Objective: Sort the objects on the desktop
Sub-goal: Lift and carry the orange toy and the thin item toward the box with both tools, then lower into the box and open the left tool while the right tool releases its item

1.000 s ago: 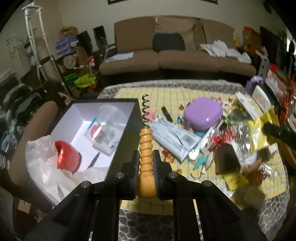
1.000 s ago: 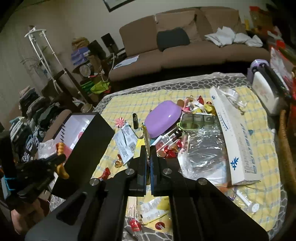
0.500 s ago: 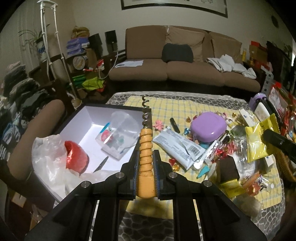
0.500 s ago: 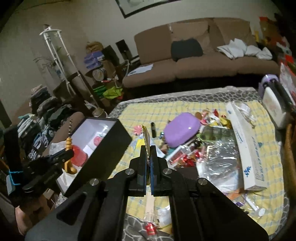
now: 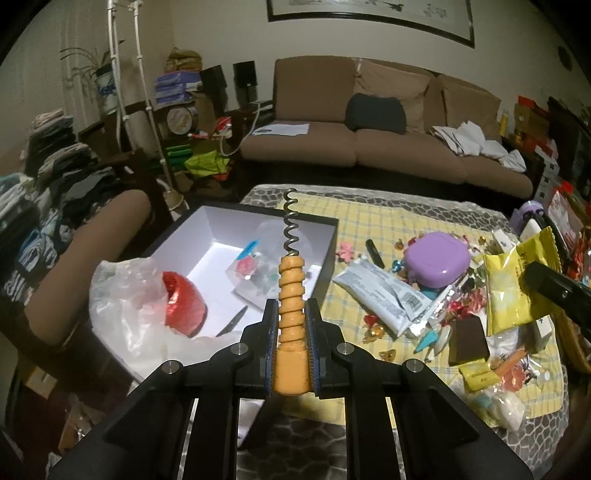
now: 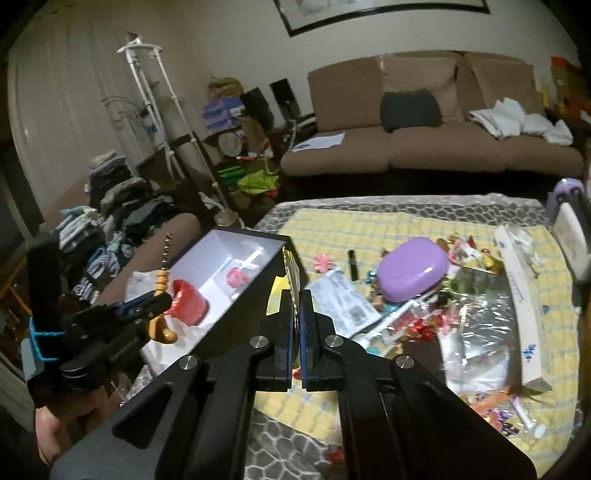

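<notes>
The corkscrew [image 5: 291, 291], clamped in the left tool [image 5: 291, 325], is rising over the box [image 5: 221, 236], now nearer a drop-in; the right tool [image 6: 295, 314], pinched shut on a yellow packet [image 5: 513, 291], is lifting above the worktop [image 6: 369, 221].

Beyond my table, a brown sofa [image 5: 388, 147] runs along the far wall, a dark cushion [image 5: 376, 112] propped against its back, white cloths [image 5: 480, 144] heaped at one end and a sheet of paper [image 5: 282, 129] lying at the other. A framed picture [image 5: 369, 13] hangs above it. To my left, a white pole stand [image 6: 155, 122] rises beside stacks of folded clothes [image 6: 110, 206] and a crowded shelf [image 5: 184, 110].
</notes>
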Tool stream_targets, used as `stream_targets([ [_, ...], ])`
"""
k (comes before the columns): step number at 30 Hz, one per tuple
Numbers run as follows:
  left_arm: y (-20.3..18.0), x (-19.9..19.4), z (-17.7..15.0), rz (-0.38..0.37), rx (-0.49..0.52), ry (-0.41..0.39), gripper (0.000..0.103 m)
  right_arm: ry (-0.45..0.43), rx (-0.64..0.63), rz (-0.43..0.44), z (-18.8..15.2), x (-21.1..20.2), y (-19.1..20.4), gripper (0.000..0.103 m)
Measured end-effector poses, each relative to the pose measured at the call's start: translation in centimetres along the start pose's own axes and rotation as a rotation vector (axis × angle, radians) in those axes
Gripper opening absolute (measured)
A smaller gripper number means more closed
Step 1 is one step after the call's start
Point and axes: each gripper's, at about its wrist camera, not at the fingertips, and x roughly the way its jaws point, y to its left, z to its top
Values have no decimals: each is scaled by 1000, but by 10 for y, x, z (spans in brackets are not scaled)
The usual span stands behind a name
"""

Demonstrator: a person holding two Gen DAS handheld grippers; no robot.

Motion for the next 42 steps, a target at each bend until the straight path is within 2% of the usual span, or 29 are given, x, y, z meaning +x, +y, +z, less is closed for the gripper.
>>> stream_targets([
  [11, 39, -16, -6, 42, -40, -10, 13, 7, -87, 43, -4, 5, 49, 3],
  [14, 51, -22, -10, 63, -38, -10, 13, -4, -105, 77, -4, 2, 64, 3],
  [18, 73, -27, -18, 129, -32, 6, 13, -6, -136, 119, -5, 4, 86, 3],
  [21, 92, -32, -24, 157, -60, 12, 13, 6, -167, 164, -8, 8, 106, 3],
  [24, 110, -38, -28, 184, -94, 4, 13, -2, -184, 250, -12, 6, 123, 3],
  [29, 127, -42, -34, 211, -117, 5, 13, 1, -212, 297, -17, 7, 147, 3],
  [42, 141, -45, -39, 225, -132, 6, 13, 14, -204, 360, -21, 14, 157, 3],
])
